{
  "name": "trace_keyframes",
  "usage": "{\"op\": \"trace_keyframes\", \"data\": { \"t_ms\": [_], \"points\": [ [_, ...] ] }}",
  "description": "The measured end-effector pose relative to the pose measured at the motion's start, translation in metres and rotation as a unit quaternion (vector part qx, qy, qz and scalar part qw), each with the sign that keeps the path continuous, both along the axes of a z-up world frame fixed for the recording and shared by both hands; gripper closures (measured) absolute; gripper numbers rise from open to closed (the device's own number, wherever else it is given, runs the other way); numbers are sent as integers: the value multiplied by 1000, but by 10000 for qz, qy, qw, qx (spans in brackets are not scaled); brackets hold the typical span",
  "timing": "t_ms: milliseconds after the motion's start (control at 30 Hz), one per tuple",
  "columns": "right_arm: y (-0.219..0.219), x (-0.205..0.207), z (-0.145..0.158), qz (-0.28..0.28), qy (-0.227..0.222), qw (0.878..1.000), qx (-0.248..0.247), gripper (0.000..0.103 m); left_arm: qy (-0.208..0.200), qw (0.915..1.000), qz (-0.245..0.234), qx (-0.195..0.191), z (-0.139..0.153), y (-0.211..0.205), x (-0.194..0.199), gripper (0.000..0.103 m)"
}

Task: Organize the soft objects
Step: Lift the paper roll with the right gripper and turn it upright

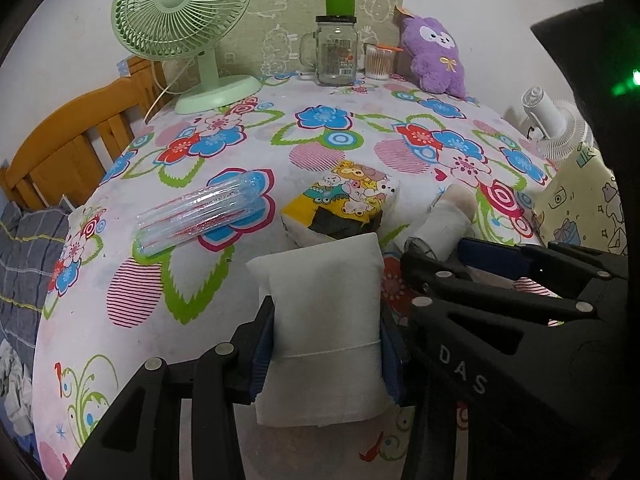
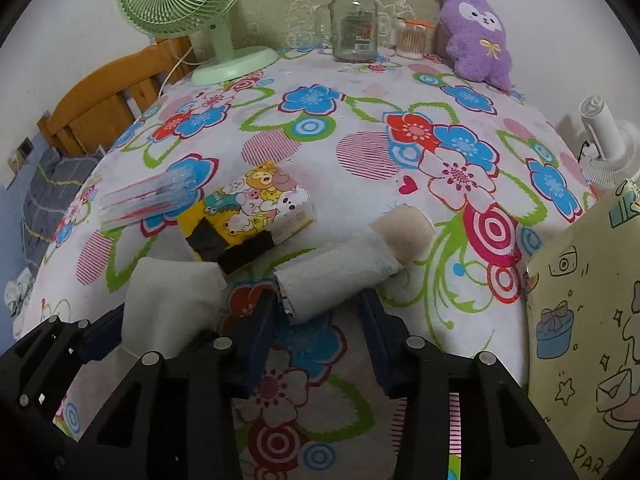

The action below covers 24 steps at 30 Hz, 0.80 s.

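Gauze pack point(image 1: 320, 332) clamped in left tongs point(image 1: 324, 354), lower centre of frame

Keep squeeze light and pack level over the tabletop point(image 1: 360, 152); its long axis points away toward the tissue packet point(image 1: 344, 200); right tongs point(image 2: 318, 332) gape wide around the near end of the bandage roll point(image 2: 340, 276), which slants toward upper right.

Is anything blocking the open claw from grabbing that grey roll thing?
Nothing visible. The right gripper has its jaws spread on either side of the near end of the grey paper-wrapped roll, with only flowery tablecloth beneath.
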State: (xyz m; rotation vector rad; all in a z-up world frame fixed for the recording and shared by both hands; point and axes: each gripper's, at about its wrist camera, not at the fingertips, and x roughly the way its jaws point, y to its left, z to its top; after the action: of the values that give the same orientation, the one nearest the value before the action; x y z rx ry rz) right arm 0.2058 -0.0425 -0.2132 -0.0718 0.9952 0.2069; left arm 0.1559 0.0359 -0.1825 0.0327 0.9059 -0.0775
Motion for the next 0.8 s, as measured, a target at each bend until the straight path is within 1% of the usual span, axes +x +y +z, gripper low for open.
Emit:
{"op": "trace_keyframes", "data": {
  "t_ms": [200,433,500,600,633,667,700,733,800],
  "points": [
    [-1,5,2,-140,88,9998,89,55,-17,10000,-30,9,2,0,3,56],
    [1,16,6,-343,42,9993,110,36,-31,10000,-40,3,5,4,11,56],
    [3,19,6,-412,12,9991,57,35,-18,10000,-36,-13,4,5,13,56],
    [1,26,2,-576,117,9982,97,35,-1,10000,-44,-54,3,8,15,56],
    [0,28,0,-626,172,9978,124,36,-2,10000,-51,-62,3,8,16,56],
    [0,28,1,-641,112,9978,118,46,0,10000,-58,-65,2,9,16,56],
    [1,28,1,-653,99,9978,40,50,3,10000,-66,-61,2,9,17,56],
    [3,27,1,-642,60,9979,-41,57,0,10000,-71,-61,1,8,17,56],
    [3,26,0,-597,11,9982,-105,64,-7,9999,-75,-66,1,8,18,56]
  ]
}}
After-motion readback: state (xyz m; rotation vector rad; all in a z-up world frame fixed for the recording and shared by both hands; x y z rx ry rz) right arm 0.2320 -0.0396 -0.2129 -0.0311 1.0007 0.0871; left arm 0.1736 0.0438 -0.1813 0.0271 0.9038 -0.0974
